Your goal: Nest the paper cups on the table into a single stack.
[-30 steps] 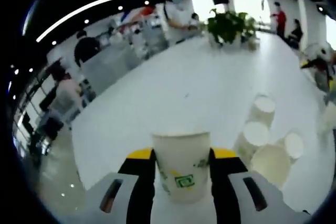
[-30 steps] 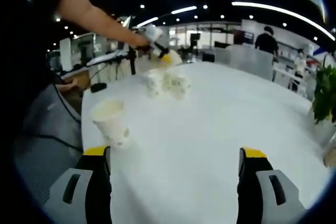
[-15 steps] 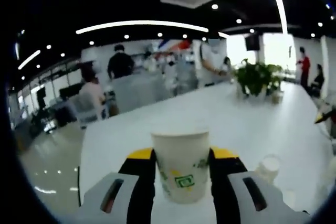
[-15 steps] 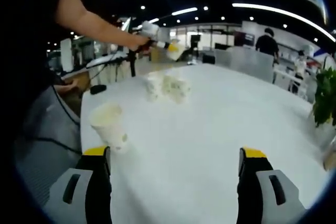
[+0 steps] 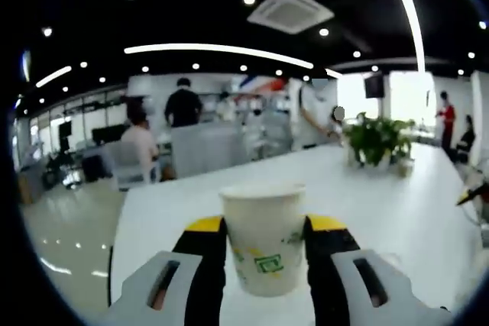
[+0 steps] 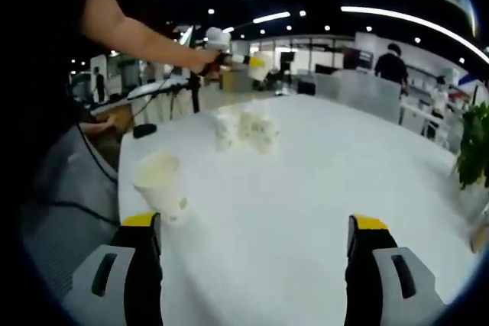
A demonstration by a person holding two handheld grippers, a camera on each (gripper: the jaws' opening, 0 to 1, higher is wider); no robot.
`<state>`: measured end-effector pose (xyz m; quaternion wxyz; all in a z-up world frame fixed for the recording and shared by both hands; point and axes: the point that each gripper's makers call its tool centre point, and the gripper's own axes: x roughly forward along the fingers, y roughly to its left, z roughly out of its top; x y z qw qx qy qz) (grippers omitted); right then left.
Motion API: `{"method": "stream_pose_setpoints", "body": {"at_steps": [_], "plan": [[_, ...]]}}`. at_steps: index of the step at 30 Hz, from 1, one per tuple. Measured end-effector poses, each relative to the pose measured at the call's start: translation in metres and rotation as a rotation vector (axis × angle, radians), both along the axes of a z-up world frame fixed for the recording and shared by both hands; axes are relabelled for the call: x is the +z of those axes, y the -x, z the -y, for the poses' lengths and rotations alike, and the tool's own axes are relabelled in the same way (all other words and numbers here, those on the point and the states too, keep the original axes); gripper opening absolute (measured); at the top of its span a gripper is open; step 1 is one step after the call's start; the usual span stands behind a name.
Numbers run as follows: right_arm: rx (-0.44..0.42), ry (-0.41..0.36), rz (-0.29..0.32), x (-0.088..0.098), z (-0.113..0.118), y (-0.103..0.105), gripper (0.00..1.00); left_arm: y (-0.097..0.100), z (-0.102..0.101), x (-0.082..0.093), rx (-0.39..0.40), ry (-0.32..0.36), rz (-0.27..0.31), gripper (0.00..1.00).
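White table [image 6: 306,188] is seen spread wide. Cup cluster [image 6: 246,127] is set far off on it; lone cup [image 6: 159,182] stands near the edge. Left hand-held gripper [image 5: 265,246] is clamped on a cup [image 5: 264,234], raised. Right hand-held gripper [image 6: 256,253] is spread wide, empty.

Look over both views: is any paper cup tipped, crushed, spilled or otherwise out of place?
Nothing stands out. The left gripper holds a paper cup upright, undented. In the right gripper view, a lone cup and a cluster of cups stand upright on the white table; they are too blurred to judge finer damage.
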<state>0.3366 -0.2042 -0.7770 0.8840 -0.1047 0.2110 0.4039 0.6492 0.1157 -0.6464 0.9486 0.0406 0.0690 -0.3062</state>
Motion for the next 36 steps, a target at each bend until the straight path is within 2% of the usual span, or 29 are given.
{"method": "stream_pose_setpoints", "body": {"at_steps": [10, 20, 24, 31, 36], "plan": [[0.003, -0.006, 0.007, 0.003, -0.002, 0.001, 1.00, 0.008, 0.007, 0.009, -0.006, 0.024, 0.026, 0.38], [-0.008, -0.012, 0.022, 0.010, 0.003, 0.000, 1.00, 0.028, 0.031, 0.029, -0.032, 0.053, 0.062, 0.39], [-0.013, -0.021, 0.030, 0.013, 0.004, -0.003, 1.00, 0.037, 0.042, 0.032, -0.045, 0.051, 0.064, 0.39], [-0.086, -0.082, 0.040, 0.022, 0.021, -0.013, 1.00, 0.053, 0.053, 0.041, -0.069, 0.045, 0.074, 0.39], [-0.109, -0.096, 0.044, 0.026, 0.029, -0.013, 1.00, 0.061, 0.055, 0.050, -0.077, 0.050, 0.080, 0.39]]}}
